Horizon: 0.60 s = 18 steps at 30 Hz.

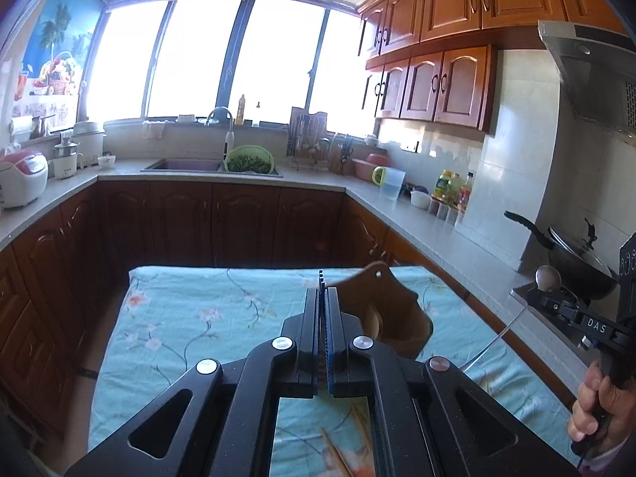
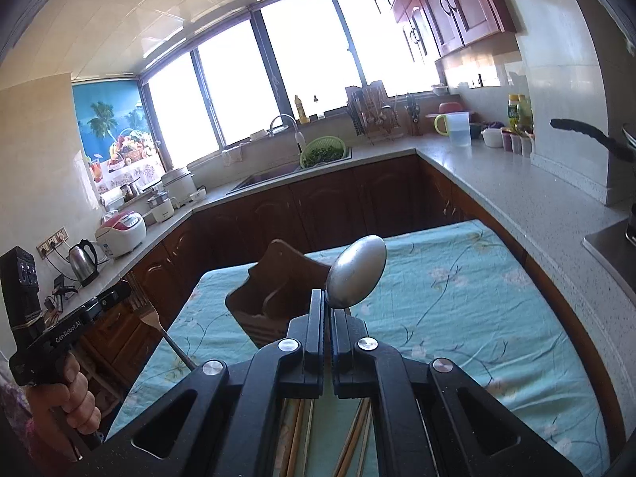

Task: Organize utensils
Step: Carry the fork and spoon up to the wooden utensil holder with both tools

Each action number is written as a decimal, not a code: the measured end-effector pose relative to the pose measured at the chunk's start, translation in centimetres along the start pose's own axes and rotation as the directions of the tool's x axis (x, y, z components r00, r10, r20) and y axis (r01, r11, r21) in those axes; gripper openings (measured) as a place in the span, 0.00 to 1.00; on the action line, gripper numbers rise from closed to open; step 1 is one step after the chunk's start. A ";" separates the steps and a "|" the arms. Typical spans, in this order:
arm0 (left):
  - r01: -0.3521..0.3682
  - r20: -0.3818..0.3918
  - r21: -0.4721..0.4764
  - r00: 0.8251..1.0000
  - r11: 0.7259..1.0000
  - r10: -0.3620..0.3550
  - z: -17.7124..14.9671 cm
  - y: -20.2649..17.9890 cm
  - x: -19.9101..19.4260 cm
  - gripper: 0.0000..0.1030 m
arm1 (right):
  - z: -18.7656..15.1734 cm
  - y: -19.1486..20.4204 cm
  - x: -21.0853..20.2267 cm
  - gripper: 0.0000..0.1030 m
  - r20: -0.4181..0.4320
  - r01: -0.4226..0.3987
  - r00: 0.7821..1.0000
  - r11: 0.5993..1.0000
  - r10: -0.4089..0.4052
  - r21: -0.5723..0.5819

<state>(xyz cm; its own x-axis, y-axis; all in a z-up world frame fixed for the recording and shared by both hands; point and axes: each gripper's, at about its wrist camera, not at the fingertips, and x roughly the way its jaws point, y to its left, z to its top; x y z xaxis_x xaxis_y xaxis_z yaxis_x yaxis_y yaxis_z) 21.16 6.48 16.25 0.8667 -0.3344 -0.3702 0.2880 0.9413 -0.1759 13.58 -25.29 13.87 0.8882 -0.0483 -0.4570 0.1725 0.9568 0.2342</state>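
Note:
In the left wrist view my left gripper (image 1: 322,291) is shut, and dark fork tines (image 1: 321,277) poke out above its tips. The right wrist view shows that left gripper (image 2: 119,295) holding the fork (image 2: 153,320) near its head, with the handle slanting down over the table. My right gripper (image 2: 326,300) is shut on a metal spoon (image 2: 357,270), bowl up. From the left, the right gripper (image 1: 540,298) and the spoon (image 1: 547,278) hang at the table's right side. A brown wooden utensil holder (image 1: 391,310) (image 2: 274,292) stands on the table just beyond both grippers.
The table carries a teal floral cloth (image 1: 190,318) (image 2: 457,298). Wooden chopsticks (image 1: 338,453) (image 2: 298,429) lie on it under the grippers. Counters run around the room, with a sink (image 1: 183,165), a wok (image 1: 576,258) on the right and a kettle (image 2: 83,262) on the left.

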 end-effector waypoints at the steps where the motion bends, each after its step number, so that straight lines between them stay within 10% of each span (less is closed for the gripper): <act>1: -0.011 0.016 0.006 1.000 1.000 0.011 0.4 -0.2 0.3 0.00 | 0.6 0.1 0.3 0.02 0.011 0.003 1.000 1.000 -0.003 -0.004; 18: -0.189 0.037 0.152 0.982 0.970 0.186 -1.8 -5.9 14.9 0.00 | 1.5 1.3 12.6 0.02 -0.074 0.075 0.994 0.990 -0.084 -0.116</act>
<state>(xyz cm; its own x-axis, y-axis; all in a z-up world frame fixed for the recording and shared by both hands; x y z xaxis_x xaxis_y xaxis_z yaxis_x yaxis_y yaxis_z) 31.65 -4.11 10.16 0.9195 -0.1515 -0.3628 0.1770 0.9835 0.0378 25.63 -25.08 9.70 0.8364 -0.1066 -0.5376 0.1877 0.9773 0.0981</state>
